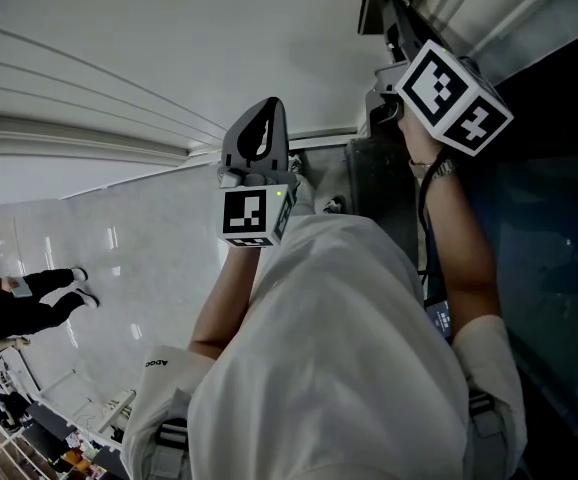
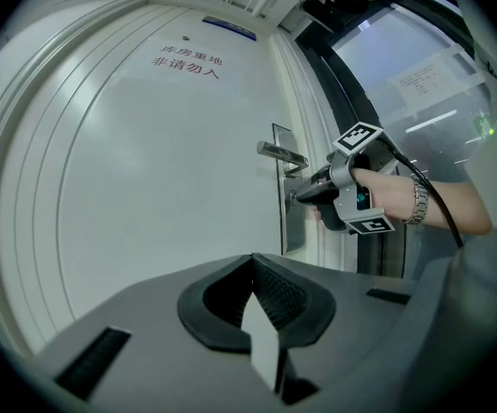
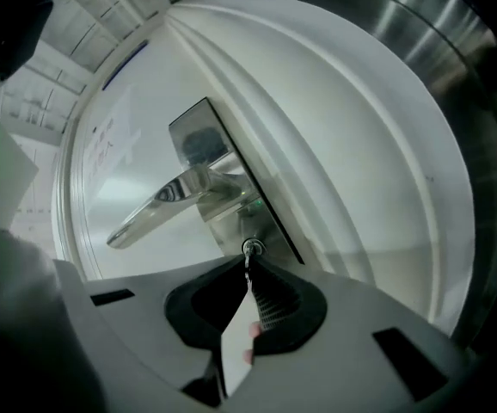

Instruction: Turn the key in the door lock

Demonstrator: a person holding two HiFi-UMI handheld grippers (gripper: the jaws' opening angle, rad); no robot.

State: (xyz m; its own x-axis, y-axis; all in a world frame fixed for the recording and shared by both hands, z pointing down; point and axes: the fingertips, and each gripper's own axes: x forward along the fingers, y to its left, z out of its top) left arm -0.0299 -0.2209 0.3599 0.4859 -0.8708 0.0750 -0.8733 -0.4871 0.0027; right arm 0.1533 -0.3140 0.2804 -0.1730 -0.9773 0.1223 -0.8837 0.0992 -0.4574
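The right claw (image 3: pixel 249 275), low in the centre of the right gripper view, is clamped tight on the key (image 3: pixel 248 263). The key sits in the door lock (image 3: pixel 251 248), just below the silver lever handle (image 3: pixel 167 200) on the white door (image 3: pixel 360 144). The left claw (image 2: pixel 253 261) has its jaws pressed together, holds nothing, and is well apart from the door.

The key (image 3: pixel 248 261) is a thin silvery thing sitting in the round keyhole cylinder (image 3: pixel 251 248), low on the brushed-steel lock plate (image 3: pixel 199 140) of the white door, just under the lever handle (image 3: pixel 167 200). My right claw (image 3: pixel 248 272) is pinched onto it.
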